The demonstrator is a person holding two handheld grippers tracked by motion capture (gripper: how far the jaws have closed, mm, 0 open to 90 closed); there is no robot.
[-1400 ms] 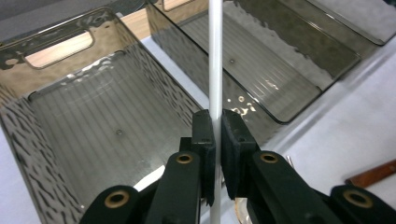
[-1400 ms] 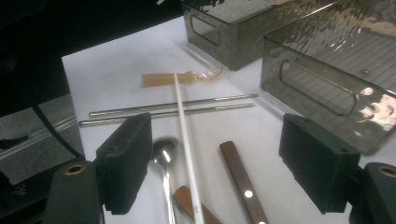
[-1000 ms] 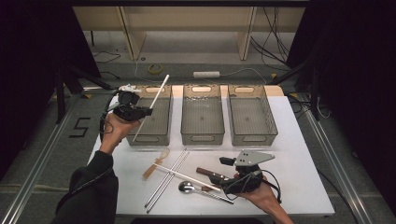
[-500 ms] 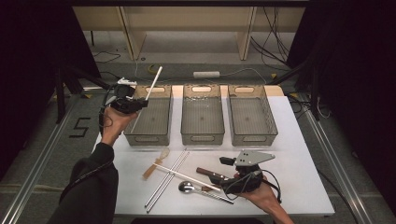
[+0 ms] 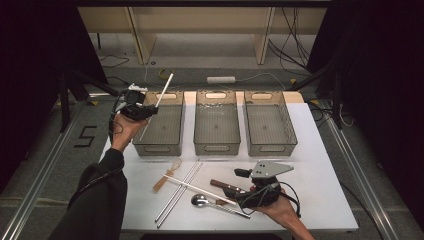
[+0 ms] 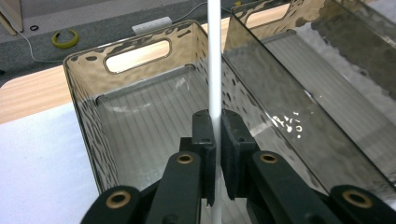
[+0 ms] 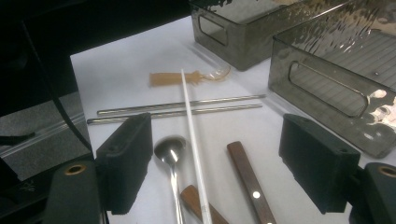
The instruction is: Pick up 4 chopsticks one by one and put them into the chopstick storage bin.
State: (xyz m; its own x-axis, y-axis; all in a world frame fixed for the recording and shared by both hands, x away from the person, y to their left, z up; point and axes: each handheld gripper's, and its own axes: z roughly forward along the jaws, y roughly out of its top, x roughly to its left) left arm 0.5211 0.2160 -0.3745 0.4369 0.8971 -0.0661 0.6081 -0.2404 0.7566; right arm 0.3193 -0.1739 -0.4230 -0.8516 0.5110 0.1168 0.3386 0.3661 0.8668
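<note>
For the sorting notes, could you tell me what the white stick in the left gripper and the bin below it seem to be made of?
White stick: probably plastic, though the look leaves it open; evenly white, matt, thin and straight, clamped in the left gripper.
Left bin: smoky see-through plastic, glossy; the rippled walls catch glints, and the ribbed floor and a cut-out handle show through.

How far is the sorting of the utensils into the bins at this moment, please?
Done: nothing yet; all three bins look empty. In hand: the left tongs are shut on a white chopstick over the left bin. Left: the second white chopstick, two metal chopsticks, a spoon and brown-handled utensils lie on the table. The right tongs are open over them.
</note>
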